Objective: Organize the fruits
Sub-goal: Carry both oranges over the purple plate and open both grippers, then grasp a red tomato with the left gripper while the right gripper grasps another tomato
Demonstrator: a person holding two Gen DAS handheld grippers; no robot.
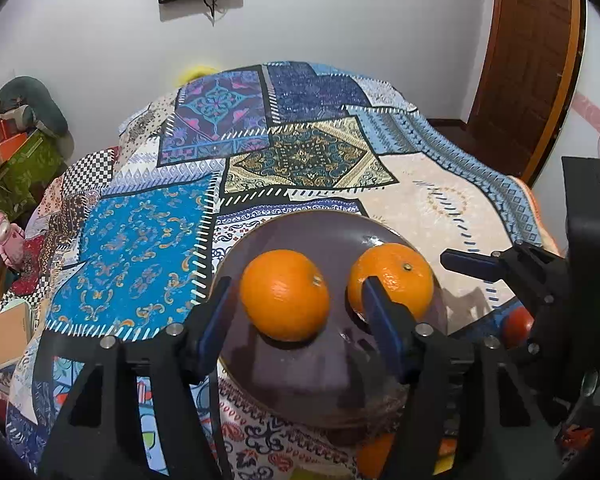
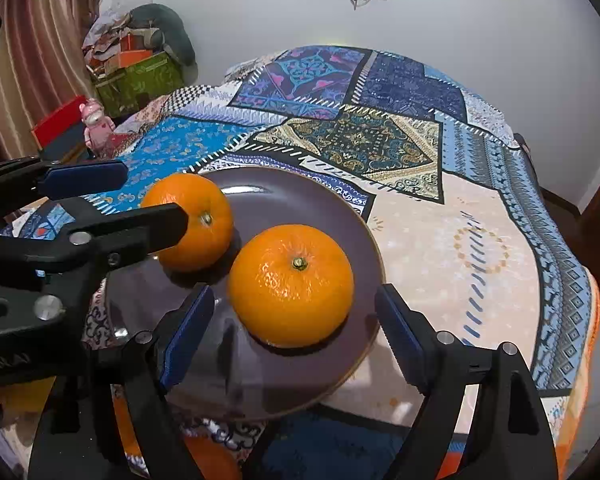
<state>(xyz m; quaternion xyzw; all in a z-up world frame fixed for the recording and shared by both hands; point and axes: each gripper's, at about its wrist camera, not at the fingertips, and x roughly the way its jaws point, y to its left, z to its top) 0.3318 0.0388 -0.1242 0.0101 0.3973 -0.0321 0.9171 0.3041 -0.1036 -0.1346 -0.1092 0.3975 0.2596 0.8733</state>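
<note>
Two oranges lie on a dark purple plate (image 1: 300,380) on the table. In the left wrist view my left gripper (image 1: 296,285) is open. The left orange (image 1: 285,294) sits between its blue pads, with a gap on each side. In the right wrist view my right gripper (image 2: 294,295) is open around the other orange (image 2: 291,285), its pads apart from the peel. The left gripper's fingers (image 2: 148,228) reach in from the left there and straddle the far orange (image 2: 204,240).
A patchwork cloth (image 1: 140,240) covers the round table. More orange fruit (image 1: 376,456) shows near the front edge under the plate, and a reddish fruit (image 1: 518,326) to the right. Boxes (image 2: 140,76) and a pink figure (image 2: 96,124) stand at the far left, a wooden door (image 1: 528,60) at the right.
</note>
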